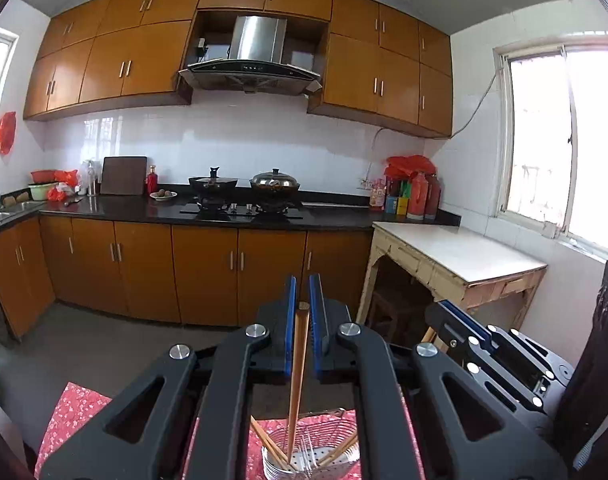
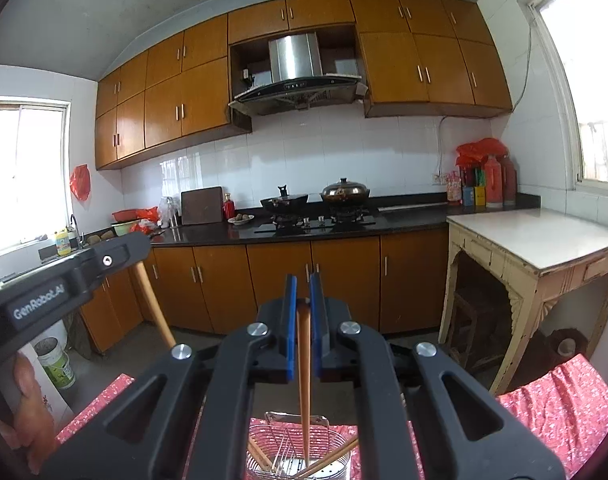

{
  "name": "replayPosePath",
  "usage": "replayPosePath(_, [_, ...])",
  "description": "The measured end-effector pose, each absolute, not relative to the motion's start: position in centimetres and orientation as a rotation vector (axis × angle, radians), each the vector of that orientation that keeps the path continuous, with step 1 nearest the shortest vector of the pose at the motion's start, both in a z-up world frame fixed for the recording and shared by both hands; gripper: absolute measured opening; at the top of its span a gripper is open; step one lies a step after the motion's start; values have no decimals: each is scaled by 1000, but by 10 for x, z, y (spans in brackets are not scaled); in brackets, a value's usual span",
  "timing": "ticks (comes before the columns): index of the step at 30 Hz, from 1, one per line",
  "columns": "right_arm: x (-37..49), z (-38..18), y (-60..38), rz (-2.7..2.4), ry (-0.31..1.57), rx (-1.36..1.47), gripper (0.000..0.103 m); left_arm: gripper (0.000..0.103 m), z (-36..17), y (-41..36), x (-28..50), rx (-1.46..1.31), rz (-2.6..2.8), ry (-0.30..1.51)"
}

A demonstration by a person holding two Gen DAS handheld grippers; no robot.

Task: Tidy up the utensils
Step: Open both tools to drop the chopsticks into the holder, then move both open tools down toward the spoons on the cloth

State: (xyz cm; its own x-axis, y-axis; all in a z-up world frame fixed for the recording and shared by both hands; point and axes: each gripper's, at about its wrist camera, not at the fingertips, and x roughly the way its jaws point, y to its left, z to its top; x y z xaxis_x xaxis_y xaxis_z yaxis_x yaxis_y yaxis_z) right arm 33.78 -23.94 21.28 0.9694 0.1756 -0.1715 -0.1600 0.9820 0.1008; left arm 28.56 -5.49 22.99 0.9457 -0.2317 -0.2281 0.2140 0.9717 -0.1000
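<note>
My left gripper (image 1: pixel 302 292) is shut on a wooden chopstick (image 1: pixel 296 376) that hangs down with its tip inside a metal wire utensil basket (image 1: pixel 309 454). My right gripper (image 2: pixel 302 292) is shut on another wooden chopstick (image 2: pixel 304 380), its tip also down in the same basket (image 2: pixel 300 452). Several more chopsticks (image 1: pixel 270 446) lean in the basket. The right gripper shows at the right of the left wrist view (image 1: pixel 463 324). The left gripper body crosses the left of the right wrist view (image 2: pixel 64 280).
The basket stands on a red flowered cloth (image 1: pixel 70 408). Ahead are orange cabinets (image 1: pixel 208 272), a black counter with a stove and two pots (image 1: pixel 244 190), and a worn white-topped side table (image 1: pixel 455 252) at the right. A bucket (image 2: pixel 56 364) stands on the floor.
</note>
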Motion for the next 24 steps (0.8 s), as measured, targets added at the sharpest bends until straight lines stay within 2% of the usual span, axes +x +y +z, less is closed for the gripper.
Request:
replayPosePath(16, [390, 139, -242, 148, 371, 109, 10, 7, 161, -51, 340, -85, -186, 427])
replayPosePath(17, [390, 137, -243, 135, 375, 104, 15, 7, 160, -50, 340, -84, -185, 440])
replayPosePath(18, [390, 136, -245, 119, 378, 100, 28, 7, 160, -49, 340, -83, -180, 443])
replayPosePath(20, [387, 135, -251, 99, 367, 106, 38, 7, 161, -47, 339, -77, -167, 442])
replayPosePath(24, [380, 137, -261, 80, 357, 112, 38, 8, 165, -42, 334, -90, -160, 441])
